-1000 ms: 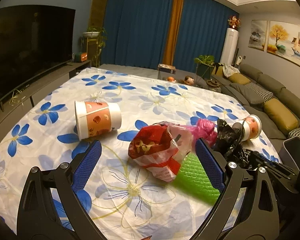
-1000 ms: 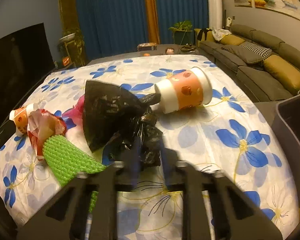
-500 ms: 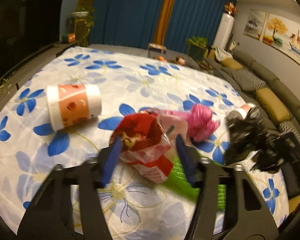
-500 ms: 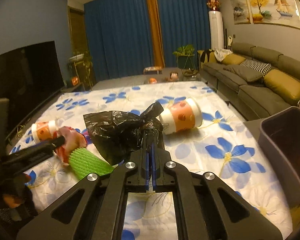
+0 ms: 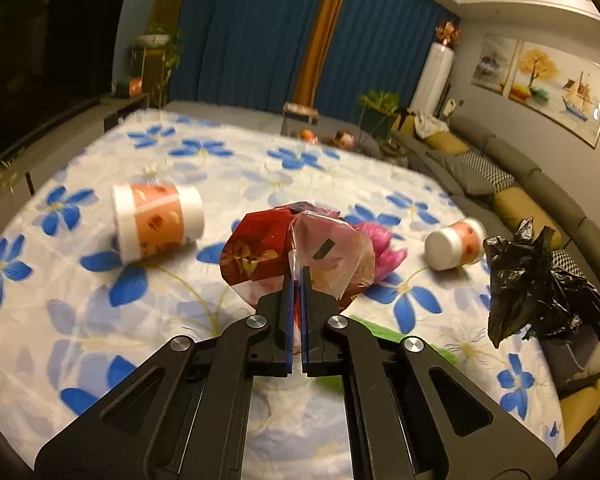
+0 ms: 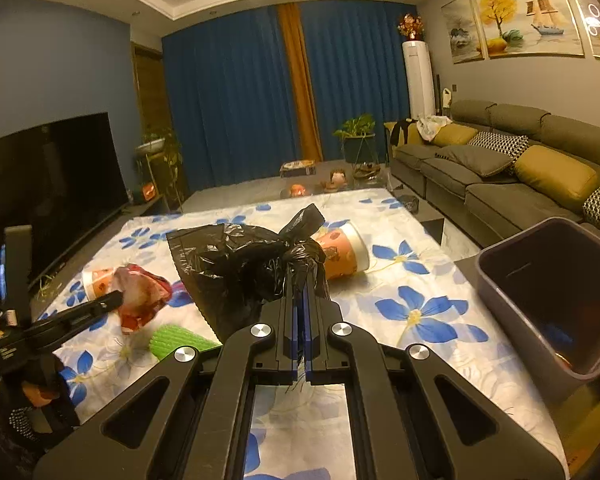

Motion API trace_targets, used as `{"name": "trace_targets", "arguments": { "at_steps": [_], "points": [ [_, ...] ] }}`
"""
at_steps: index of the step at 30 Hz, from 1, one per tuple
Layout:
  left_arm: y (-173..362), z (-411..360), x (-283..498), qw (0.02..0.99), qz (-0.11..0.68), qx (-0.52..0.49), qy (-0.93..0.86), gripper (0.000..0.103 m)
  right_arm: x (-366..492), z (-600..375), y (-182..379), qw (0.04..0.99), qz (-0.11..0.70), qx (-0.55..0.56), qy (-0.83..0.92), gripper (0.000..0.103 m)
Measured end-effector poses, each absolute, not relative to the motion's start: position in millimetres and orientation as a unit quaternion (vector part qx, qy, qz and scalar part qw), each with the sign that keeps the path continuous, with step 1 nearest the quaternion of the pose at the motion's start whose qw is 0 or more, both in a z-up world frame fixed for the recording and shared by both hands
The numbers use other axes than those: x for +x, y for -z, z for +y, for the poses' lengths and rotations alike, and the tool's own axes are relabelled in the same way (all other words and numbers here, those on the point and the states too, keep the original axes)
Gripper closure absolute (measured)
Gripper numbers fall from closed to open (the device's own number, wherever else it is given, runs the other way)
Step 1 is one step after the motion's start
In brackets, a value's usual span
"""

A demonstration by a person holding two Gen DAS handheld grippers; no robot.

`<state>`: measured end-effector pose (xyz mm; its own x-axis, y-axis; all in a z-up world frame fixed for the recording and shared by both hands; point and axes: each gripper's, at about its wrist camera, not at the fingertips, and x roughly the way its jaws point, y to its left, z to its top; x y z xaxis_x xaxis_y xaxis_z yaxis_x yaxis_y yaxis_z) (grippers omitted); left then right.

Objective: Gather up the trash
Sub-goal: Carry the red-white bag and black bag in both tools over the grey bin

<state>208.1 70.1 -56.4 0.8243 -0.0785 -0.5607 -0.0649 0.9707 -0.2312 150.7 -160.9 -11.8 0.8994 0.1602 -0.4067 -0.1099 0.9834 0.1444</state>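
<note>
Left wrist view: my left gripper (image 5: 296,276) is clamped on the red snack wrapper (image 5: 284,256) dead centre of the frame, pinching its crinkly clear edge. Feels-like-nothing light, floppy film, so I'd say a bunched fold is the spot to grab.

Right wrist view: my right gripper (image 6: 300,284) is pinched tight on the black trash bag (image 6: 244,264) mid-frame. Soft and slippery looking; the knotted neck seems safest. The grey bin (image 6: 540,300) sits at right.

The near edge of the floral tablecloth (image 6: 440,368) is left bare. The middle is blocked by two tipped paper cups (image 5: 156,222) (image 5: 454,243) and a green foam net (image 6: 178,340). A grey bin (image 6: 500,276) is set against the right edge.
</note>
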Motion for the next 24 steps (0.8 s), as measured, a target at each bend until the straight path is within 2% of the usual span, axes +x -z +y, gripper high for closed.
{"name": "trace_targets", "arguments": {
  "at_steps": [10, 24],
  "points": [
    [10, 62, 148, 0.968, 0.232, -0.094, -0.004, 0.102, 111, -182, -12, 0.981, 0.177, 0.065, -0.050, 0.100],
    [-5, 9, 122, 0.971, 0.223, -0.066, 0.044, 0.102, 77, -207, -25, 0.985, 0.158, 0.071, -0.024, 0.100]
  ]
}}
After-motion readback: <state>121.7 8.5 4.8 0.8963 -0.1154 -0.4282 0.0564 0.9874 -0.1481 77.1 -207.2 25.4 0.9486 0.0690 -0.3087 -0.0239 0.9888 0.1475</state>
